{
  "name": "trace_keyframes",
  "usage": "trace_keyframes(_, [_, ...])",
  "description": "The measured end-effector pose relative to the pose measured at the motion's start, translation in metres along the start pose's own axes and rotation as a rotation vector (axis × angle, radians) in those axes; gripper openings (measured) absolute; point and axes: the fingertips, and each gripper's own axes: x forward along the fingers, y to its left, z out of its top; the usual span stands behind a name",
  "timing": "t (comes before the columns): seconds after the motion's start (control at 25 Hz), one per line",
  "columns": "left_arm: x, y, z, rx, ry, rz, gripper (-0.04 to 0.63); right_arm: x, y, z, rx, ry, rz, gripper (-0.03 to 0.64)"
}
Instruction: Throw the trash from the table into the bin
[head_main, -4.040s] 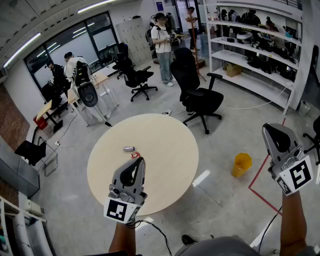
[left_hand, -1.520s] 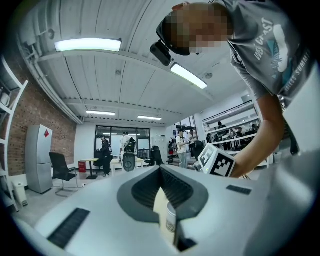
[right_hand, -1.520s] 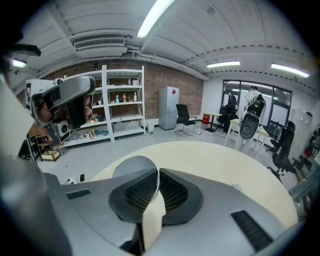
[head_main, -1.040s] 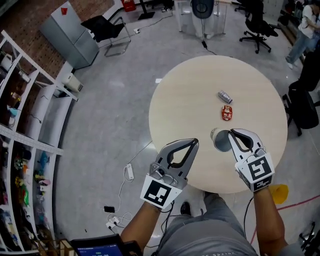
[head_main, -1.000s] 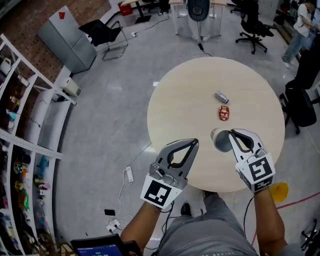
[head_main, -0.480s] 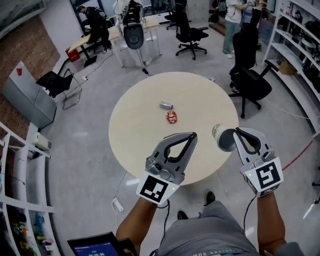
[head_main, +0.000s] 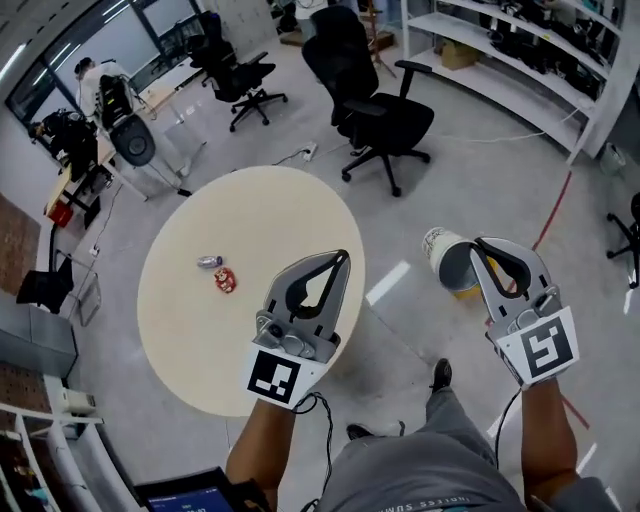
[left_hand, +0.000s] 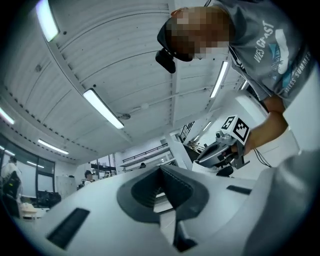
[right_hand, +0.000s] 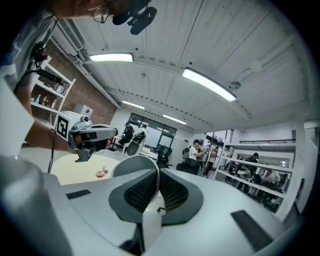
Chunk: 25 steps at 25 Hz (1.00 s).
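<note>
"SUMME…" on grey shirt (left_hand: 272, 50)

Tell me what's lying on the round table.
A small silver can and a red packet lie close together. The left gripper covers part of the table's right edge.

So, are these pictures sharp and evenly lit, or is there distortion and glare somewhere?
Head view: evenly lit, fairly sharp; the wide lens curves the shelves at the edge. Left gripper view: dark rounded corners, bright ceiling lamps. Right gripper view: the same dark corners and lamp glare; the close paper cup slightly soft.
</note>
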Motion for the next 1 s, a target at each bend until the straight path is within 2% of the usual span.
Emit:
trace_keyframes(0.24, [0.203, -0.078, -0.084, -0.067, 0.000, -0.118, 0.041, -0.034, -0.184, -0.139, 0.024, 0.080, -0.101, 0.026])
trace_keyframes(0.4, [0.311, -0.122, -0.142, -0.119, 0.029, -0.172, 0.041, -0.037, -0.275, -0.232, 0.047, 0.173, -0.119, 0.026])
trace_keyframes(0.64, [0.398, -0.175, -0.234, -0.158, 0.092, -0.246, 0.041, -0.025, -0.341, -0.354, 0.102, 0.246, -0.117, 0.026])
trace_keyframes(0.84, [0.439, -0.204, -0.328, -0.192, 0.165, -0.292, 0.041, 0.002, -0.362, -0.463, 0.158, 0.300, -0.105, 0.026])
trace_keyframes(1.0, [0.453, -0.227, -0.404, -0.227, 0.221, -0.319, 0.041, 0.018, -0.365, -0.548, 0.249, 0.353, -0.126, 0.026])
